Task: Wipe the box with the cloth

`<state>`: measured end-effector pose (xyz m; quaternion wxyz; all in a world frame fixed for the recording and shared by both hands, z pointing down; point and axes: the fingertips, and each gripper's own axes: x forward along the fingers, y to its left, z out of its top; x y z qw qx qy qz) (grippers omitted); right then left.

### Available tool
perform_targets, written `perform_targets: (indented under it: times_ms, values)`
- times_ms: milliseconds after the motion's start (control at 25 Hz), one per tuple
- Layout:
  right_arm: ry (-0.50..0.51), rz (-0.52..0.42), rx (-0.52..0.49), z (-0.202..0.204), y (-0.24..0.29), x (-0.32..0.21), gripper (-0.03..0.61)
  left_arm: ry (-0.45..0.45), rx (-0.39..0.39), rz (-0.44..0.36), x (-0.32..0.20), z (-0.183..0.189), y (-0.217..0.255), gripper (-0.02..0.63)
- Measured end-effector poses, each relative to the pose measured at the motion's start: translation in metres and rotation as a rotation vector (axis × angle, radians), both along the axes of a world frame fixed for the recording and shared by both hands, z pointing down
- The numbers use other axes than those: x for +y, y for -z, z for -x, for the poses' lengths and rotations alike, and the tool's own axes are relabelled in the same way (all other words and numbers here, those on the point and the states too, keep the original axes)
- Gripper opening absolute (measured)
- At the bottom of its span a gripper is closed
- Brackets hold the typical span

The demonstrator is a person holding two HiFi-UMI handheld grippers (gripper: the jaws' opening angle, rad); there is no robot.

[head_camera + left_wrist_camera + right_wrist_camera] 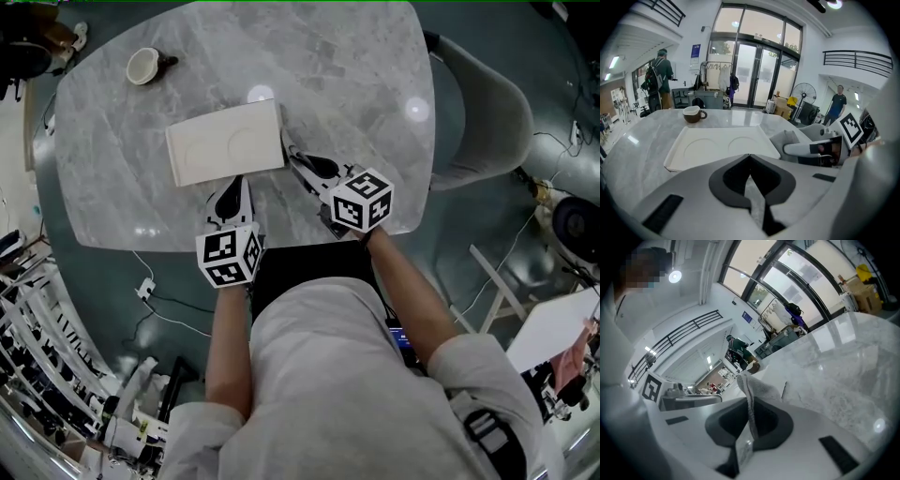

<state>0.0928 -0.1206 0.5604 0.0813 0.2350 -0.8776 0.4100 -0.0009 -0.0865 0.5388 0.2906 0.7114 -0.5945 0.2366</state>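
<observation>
A flat white box (225, 142) with two round dents in its lid lies on the marble table (356, 84); it also fills the middle of the left gripper view (717, 145). My left gripper (239, 181) sits just off the box's near edge, jaws shut with nothing between them (750, 155). My right gripper (293, 155) is at the box's right side, shut on a grey cloth (757, 385). The cloth (787, 138) bunches at its tip beside the box's near right corner; I cannot tell whether it touches the box.
A brown-and-white cup (145, 66) stands at the table's far left corner, beyond the box. A grey chair (483, 122) is tucked at the table's right side. Cables (164, 305) lie on the floor below the near edge. People (660, 77) stand far off.
</observation>
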Motion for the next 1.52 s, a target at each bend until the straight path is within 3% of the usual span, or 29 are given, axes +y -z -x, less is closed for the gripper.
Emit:
perform_targets:
  times_ms: [320, 720, 1040, 1520]
  values:
    - [-0.053, -0.146, 0.205, 0.023, -0.004, 0.031, 0.034, 0.035, 0.021, -0.018, 0.030, 0.039, -0.001, 0.023]
    - [-0.025, -0.226, 0.463, 0.056, -0.050, 0.038, 0.034, 0.139, 0.038, -0.010, 0.078, 0.086, -0.028, 0.023]
    - [-0.064, -0.160, 0.447, 0.065, -0.054, 0.040, 0.034, 0.206, 0.048, -0.020, 0.092, 0.118, -0.040, 0.023]
    - [-0.010, -0.143, 0.438, 0.113, -0.055, 0.049, 0.034, 0.254, 0.041, -0.030, 0.097, 0.151, -0.049, 0.023]
